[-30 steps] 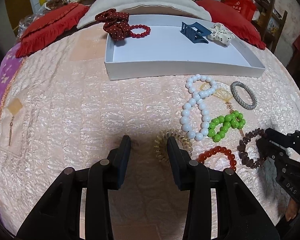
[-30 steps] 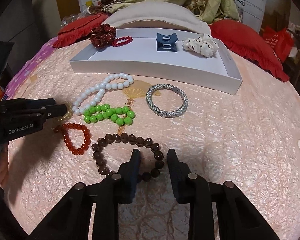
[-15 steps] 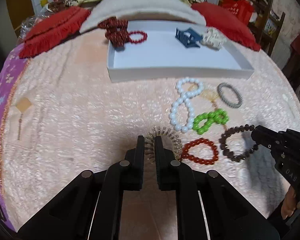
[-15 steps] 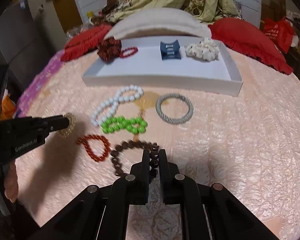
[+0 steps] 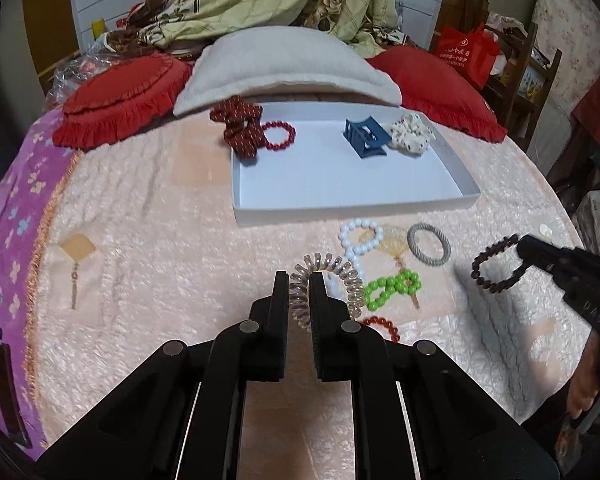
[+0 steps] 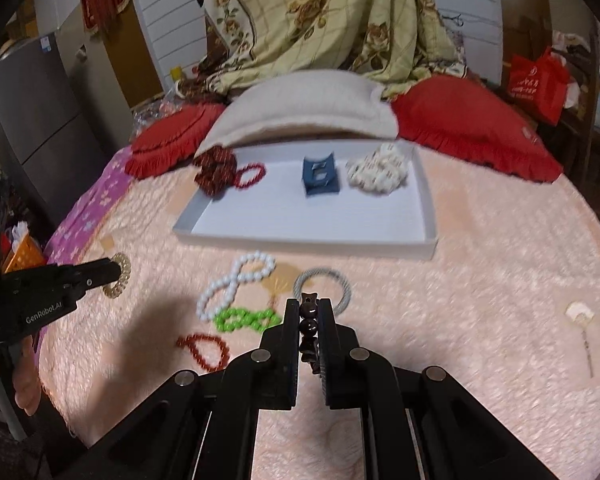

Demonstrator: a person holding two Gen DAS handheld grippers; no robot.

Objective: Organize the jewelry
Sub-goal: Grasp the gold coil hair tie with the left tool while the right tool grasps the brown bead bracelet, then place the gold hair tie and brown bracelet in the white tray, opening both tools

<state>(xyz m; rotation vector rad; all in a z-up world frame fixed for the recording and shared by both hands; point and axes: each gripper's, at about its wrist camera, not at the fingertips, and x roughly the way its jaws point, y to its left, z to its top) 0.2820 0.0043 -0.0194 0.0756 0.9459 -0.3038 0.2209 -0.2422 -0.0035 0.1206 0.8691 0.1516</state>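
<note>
Both pieces have just left the bedspread. A second ago your left gripper (image 5: pixel 300 292) stood wide around the clear spiral hair tie (image 5: pixel 327 276) and your right gripper (image 6: pixel 309 322) straddled the brown bead bracelet (image 6: pixel 309 320), both lying flat. Now each pair of jaws has closed narrow on its piece and lifted it: the hair tie arcs up out of the left fingers, and the brown bracelet (image 5: pixel 496 266) hangs as an open loop from the right tips, clear of the cloth, seen from the left camera.

That means the pick-up is done for two items at once, and what remains for them is the carry to the white tray (image 5: pixel 356 210), which sits further back with most of its floor bare. Already in it are the dark red scrunchie (image 5: pixel 240 128), which hangs over the back left corner, the red bead bracelet (image 5: pixel 279 136), the blue hair claw (image 5: pixel 365 138) and the spotted white scrunchie (image 5: pixel 411 136), all along the far side.

Left on the bedspread (image 5: pixel 160 248), just in front of the tray, are the white bead necklace (image 5: pixel 358 240), the grey woven bangle (image 5: pixel 429 245), the green bead bracelet (image 5: pixel 392 286) and the orange-red bead bracelet (image 6: pixel 204 350).

You hold both by a thin section, so a quick swing could probably shake either loose.
</note>
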